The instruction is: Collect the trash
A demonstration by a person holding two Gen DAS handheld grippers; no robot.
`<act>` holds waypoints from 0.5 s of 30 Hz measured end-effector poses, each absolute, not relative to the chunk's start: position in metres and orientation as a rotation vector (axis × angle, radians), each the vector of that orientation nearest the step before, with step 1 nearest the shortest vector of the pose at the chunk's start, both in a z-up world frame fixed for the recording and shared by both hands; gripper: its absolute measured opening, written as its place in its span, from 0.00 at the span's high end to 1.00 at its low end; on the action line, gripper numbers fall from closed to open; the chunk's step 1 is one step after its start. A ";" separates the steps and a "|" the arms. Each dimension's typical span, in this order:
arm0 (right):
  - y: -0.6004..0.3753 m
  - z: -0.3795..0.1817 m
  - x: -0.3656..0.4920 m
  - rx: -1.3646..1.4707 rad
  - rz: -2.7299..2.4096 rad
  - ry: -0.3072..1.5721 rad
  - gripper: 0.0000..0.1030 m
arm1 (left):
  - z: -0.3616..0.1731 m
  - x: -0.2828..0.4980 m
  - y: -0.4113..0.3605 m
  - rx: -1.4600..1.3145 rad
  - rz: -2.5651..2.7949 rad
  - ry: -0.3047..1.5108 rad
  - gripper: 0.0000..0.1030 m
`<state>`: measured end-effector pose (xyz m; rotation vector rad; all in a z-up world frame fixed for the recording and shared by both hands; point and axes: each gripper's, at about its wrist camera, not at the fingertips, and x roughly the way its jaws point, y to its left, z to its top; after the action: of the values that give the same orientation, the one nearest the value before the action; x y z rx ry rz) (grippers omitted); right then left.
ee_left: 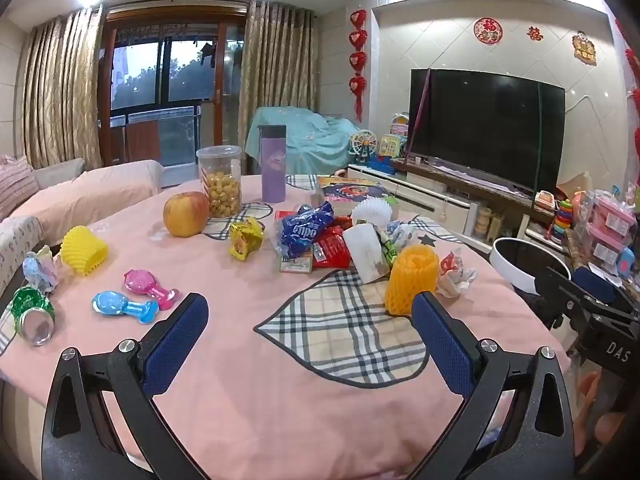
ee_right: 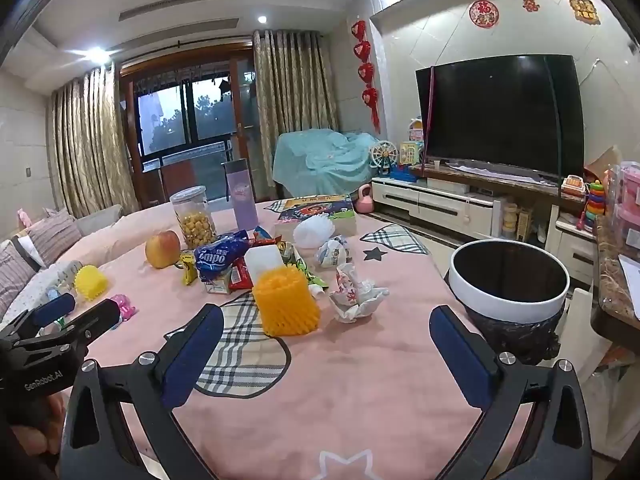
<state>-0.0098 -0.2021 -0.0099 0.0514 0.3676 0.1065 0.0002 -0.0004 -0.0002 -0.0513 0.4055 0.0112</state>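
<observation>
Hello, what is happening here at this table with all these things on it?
A person holds a two-finger gripper in each hand over a table with a pink cloth to collect trash. The left gripper and right gripper are both open and empty. Wrappers, a crumpled paper, an orange foam net and a green can lie on the cloth. The bin stands at the table's right edge. Nothing is picked up yet.
</observation>
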 end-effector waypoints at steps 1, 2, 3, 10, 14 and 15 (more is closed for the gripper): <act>-0.203 -0.009 -0.010 0.053 0.107 0.365 0.00 | -0.001 0.000 0.001 -0.051 0.010 0.405 0.00; -0.203 -0.009 -0.011 0.055 0.107 0.362 0.00 | -0.001 0.000 0.001 -0.051 0.009 0.405 0.00; -0.203 -0.009 -0.010 0.057 0.110 0.360 0.00 | -0.001 0.000 0.001 -0.053 0.008 0.404 0.00; -0.204 -0.011 -0.007 0.083 0.152 0.383 0.00 | -0.002 -0.001 0.001 -0.050 0.005 0.402 0.00; -0.203 -0.013 -0.006 0.087 0.158 0.395 0.00 | -0.001 0.001 0.000 -0.055 0.009 0.408 0.00; -0.202 -0.013 -0.006 0.088 0.161 0.397 0.00 | -0.002 -0.002 0.001 -0.056 0.009 0.408 0.00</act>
<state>-0.0062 -0.2024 -0.0131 0.0876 0.3967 0.1611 -0.0021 0.0011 -0.0021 -0.0556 0.4081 0.0092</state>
